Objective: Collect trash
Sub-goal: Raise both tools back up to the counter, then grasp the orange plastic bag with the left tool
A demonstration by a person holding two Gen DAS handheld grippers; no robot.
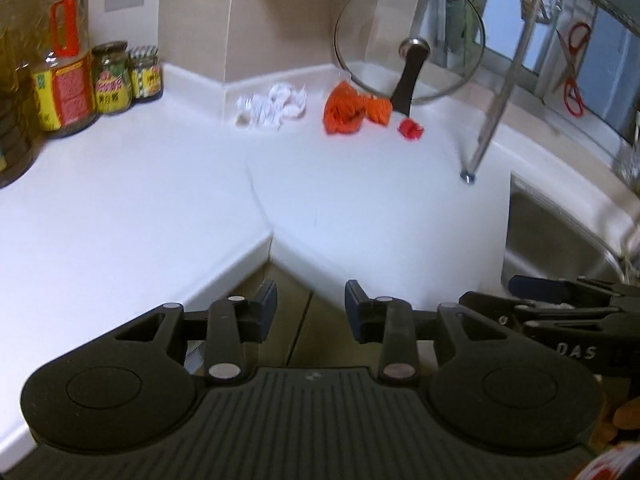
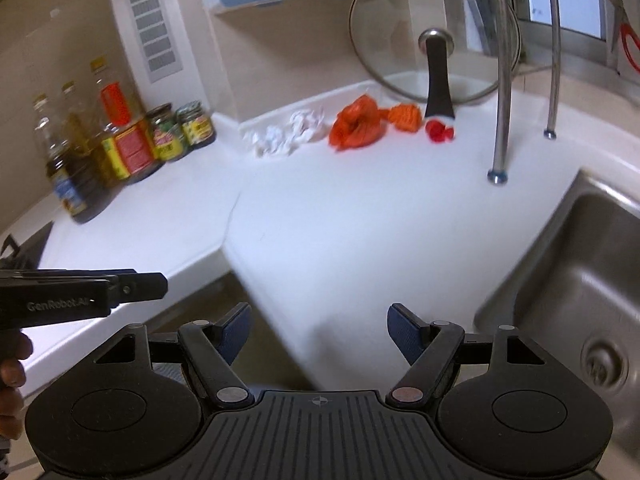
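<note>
Both the left gripper (image 1: 311, 306) and the right gripper (image 2: 319, 334) stood spread and empty. White paper (image 1: 272, 105), orange bag (image 1: 347, 109) and red scrap (image 1: 410, 129) lay at upper centre on the counter (image 1: 160, 184).

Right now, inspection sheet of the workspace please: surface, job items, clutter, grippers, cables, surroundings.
Surface: white L-shaped countertop, bare in the middle.
Job's things: crumpled white paper, orange plastic bag, small red scrap, all lying at the back by the wall.
Clutter: oil bottles and sauce jars on the left; glass pot lid leaning upright.
Grippers: left gripper open, empty; right gripper open, empty; both short of the trash.
Cables: nothing seen.
Surroundings: steel sink on the right, wall vent, red-handled scissors hanging by the window.
</note>
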